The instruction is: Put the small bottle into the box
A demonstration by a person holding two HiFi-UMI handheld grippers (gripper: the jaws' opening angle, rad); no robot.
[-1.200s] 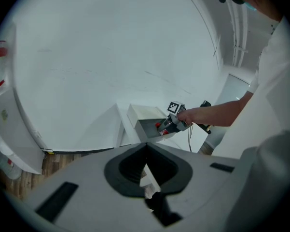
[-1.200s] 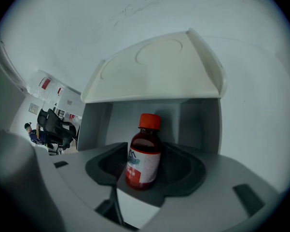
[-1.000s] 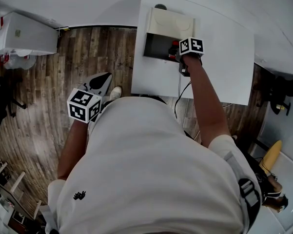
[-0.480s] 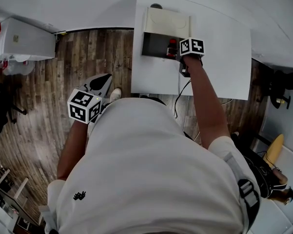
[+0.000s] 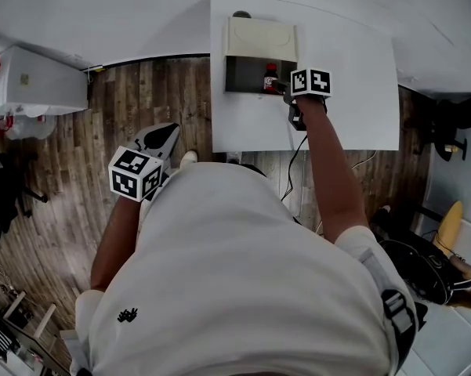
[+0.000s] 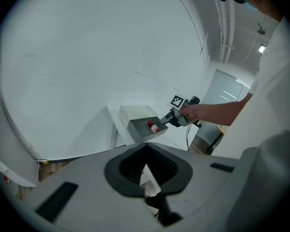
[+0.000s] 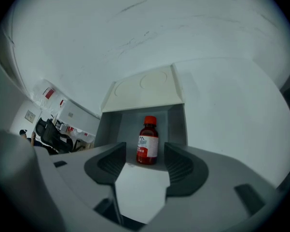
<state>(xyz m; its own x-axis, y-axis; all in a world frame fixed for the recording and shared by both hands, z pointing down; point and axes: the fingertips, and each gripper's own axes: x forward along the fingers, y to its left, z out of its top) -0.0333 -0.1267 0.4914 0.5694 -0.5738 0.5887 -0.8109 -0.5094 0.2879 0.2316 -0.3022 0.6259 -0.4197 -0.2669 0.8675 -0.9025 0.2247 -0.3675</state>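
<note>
A small brown bottle (image 5: 271, 77) with a red cap and white label stands upright inside the dark open box (image 5: 247, 75), near its right wall. The box's cream lid (image 5: 260, 37) is folded back behind it. My right gripper (image 5: 281, 88) is open just in front of the bottle, pads apart from it. Seen from the right gripper view, the bottle (image 7: 148, 141) stands beyond the wide-spread jaws of the right gripper (image 7: 145, 150), inside the box (image 7: 176, 122). The left gripper (image 5: 166, 128) hangs over the floor by the person's side, jaws together, holding nothing; its view shows the bottle (image 6: 153, 127) far off.
The box sits at the back left of a white table (image 5: 353, 92) against a white wall. A cable (image 5: 294, 171) hangs from the right gripper. On the wooden floor stand a white cabinet (image 5: 39, 77) at left and dark chairs at both sides.
The right gripper has drawn slightly back from the bottle, which now stands free in the box. The left gripper has stayed put.
</note>
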